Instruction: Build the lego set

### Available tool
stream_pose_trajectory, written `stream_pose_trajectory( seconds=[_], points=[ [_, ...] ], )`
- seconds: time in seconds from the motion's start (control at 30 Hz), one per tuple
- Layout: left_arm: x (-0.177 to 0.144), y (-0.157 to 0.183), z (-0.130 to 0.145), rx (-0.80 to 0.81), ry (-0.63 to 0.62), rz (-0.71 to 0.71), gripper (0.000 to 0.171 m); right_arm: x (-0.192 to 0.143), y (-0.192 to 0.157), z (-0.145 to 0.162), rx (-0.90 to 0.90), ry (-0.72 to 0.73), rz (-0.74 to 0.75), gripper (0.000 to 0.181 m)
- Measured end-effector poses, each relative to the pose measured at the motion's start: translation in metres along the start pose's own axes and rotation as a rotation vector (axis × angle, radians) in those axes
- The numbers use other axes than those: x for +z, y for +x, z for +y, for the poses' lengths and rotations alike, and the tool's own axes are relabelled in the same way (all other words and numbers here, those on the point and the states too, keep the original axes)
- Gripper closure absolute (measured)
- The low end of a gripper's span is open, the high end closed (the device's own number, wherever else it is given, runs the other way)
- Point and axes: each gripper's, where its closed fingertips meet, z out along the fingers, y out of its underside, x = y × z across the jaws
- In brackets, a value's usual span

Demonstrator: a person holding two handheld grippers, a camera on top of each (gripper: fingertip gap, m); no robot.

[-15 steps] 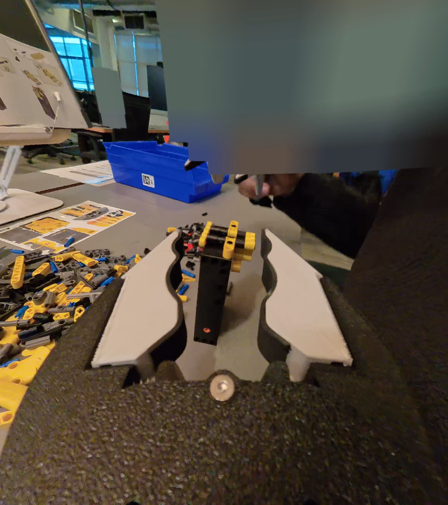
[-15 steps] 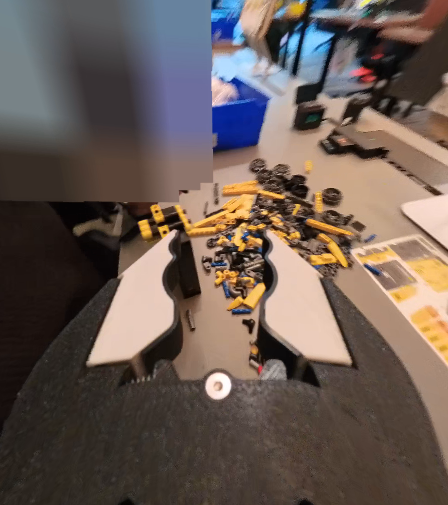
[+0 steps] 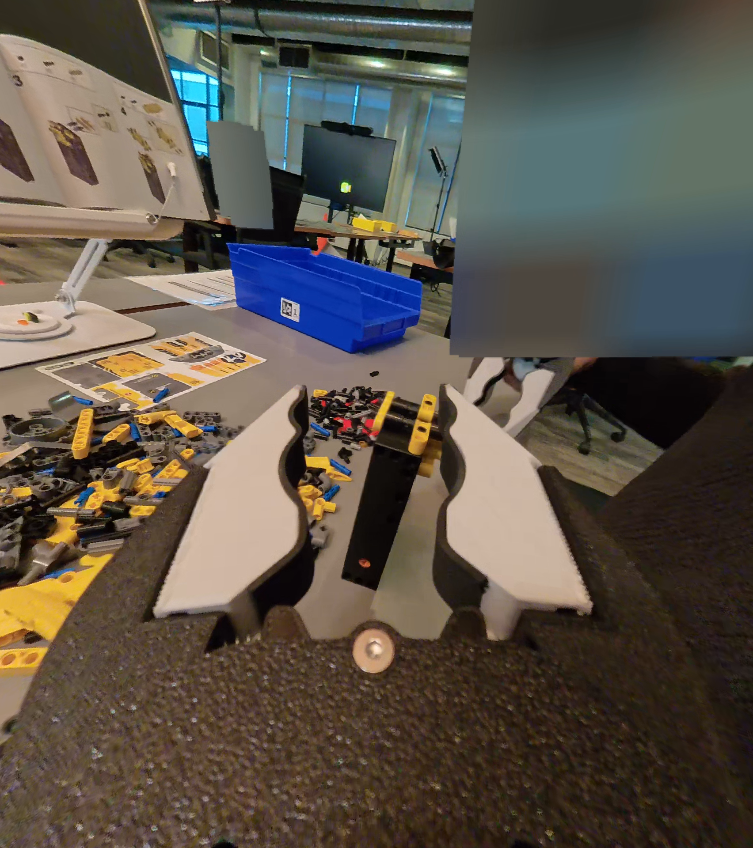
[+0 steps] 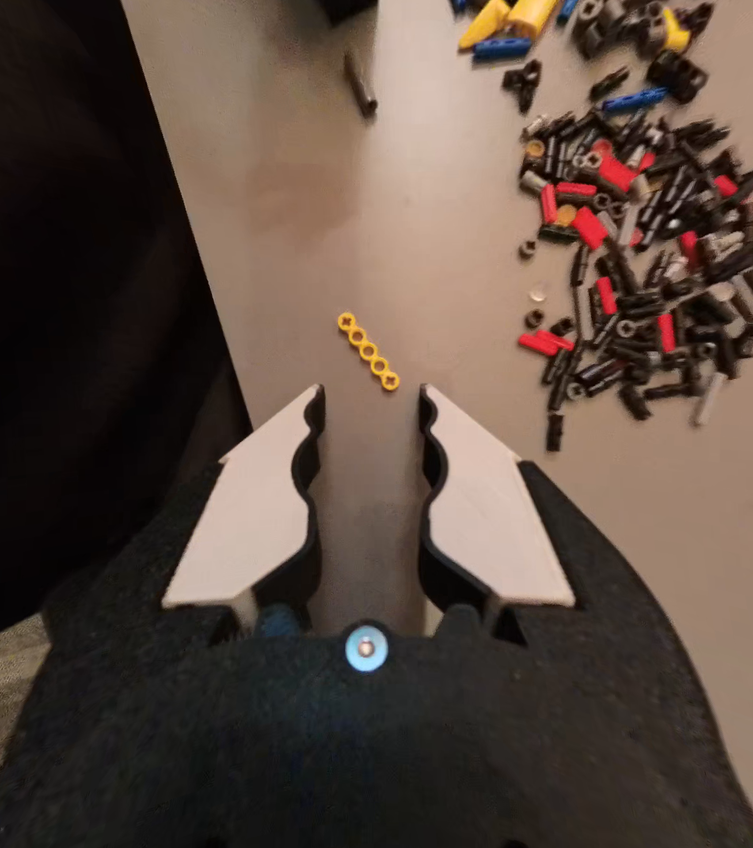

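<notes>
My left gripper (image 3: pixel 372 390) is open low over the grey table. A black beam assembly (image 3: pixel 379 500) with yellow connectors (image 3: pixel 423 426) at its far end lies between the jaws, close to the right finger. I cannot tell if it touches that finger. My right gripper (image 4: pixel 371 389) is open, empty and points down at the table. A thin yellow five-hole beam (image 4: pixel 368 351) lies just ahead of its tips. The right gripper also shows in the left wrist view (image 3: pixel 508 394), beyond the assembly.
A pile of yellow, black and grey parts (image 3: pixel 67 482) lies left. Small black and red pins (image 4: pixel 641 257) lie right of the yellow beam. A black axle (image 4: pixel 360 85) lies farther on. A blue bin (image 3: pixel 324 298), a booklet stand (image 3: pixel 58 137) and a printed sheet (image 3: pixel 149 367) stand behind. The table edge (image 4: pixel 172 229) runs left. Across from one pair of fingers to the other is roughly 25 centimetres.
The right gripper has swung down from facing the parts pile to pointing at the table over the yellow beam. The left view has shifted, so the assembly now sits nearer its right finger.
</notes>
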Motion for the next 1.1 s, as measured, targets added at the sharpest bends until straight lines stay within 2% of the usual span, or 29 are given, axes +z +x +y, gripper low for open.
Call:
stream_pose_trajectory(
  seconds=[0.1,0.2,0.23,0.4,0.47,0.53,0.57,0.6,0.63,0.77,0.83,0.87,0.9,0.93,1.1],
  points=[
    [0.0,0.006,-0.004,-0.001,0.0,0.009,0.116,0.003,0.004,-0.008,0.019,0.095,-0.014,0.152],
    [-0.003,0.011,-0.007,0.037,-0.008,-0.005,0.116,0.007,0.006,-0.009,-0.006,0.113,-0.005,0.163],
    [-0.005,0.012,-0.009,0.047,-0.008,-0.009,0.116,0.008,0.008,-0.009,-0.015,0.112,0.005,0.173],
    [-0.013,0.022,-0.015,0.039,0.016,0.01,0.116,0.007,0.005,-0.019,-0.069,0.097,0.038,0.175],
    [-0.016,0.028,-0.016,0.017,0.022,0.03,0.116,-0.001,0.001,-0.046,-0.097,0.215,0.052,0.175],
    [-0.015,0.032,-0.016,-0.01,0.012,0.033,0.116,-0.018,0.004,-0.083,-0.158,0.361,0.14,0.175],
    [-0.013,0.031,-0.015,-0.038,-0.006,0.006,0.118,-0.027,0.003,-0.103,-0.205,0.434,0.187,0.175],
    [-0.009,0.023,-0.013,-0.084,-0.032,-0.061,0.127,-0.035,-0.001,-0.123,-0.261,0.498,0.228,0.175],
    [-0.007,0.018,-0.012,-0.128,-0.049,-0.109,0.134,-0.039,-0.008,-0.141,-0.328,0.539,0.262,0.176],
    [0.006,0.046,-0.019,-0.277,-0.08,0.029,0.134,-0.035,-0.03,-0.197,-0.587,0.569,0.403,0.176],
    [0.008,0.047,-0.017,-0.293,-0.11,0.042,0.134,-0.033,-0.037,-0.214,-0.68,0.571,0.456,0.176],
    [0.007,0.047,-0.016,-0.29,-0.118,0.045,0.14,-0.032,-0.039,-0.22,-0.718,0.566,0.47,0.176],
    [0.006,0.047,-0.014,-0.29,-0.127,0.055,0.158,-0.03,-0.042,-0.223,-0.754,0.561,0.473,0.176],
    [0.006,0.048,-0.012,-0.297,-0.128,0.065,0.166,-0.027,-0.045,-0.224,-0.789,0.555,0.468,0.177],
    [0.001,0.048,-0.013,-0.34,-0.095,0.105,0.17,-0.027,-0.046,-0.23,-0.858,0.551,0.522,0.176]
  ],
)
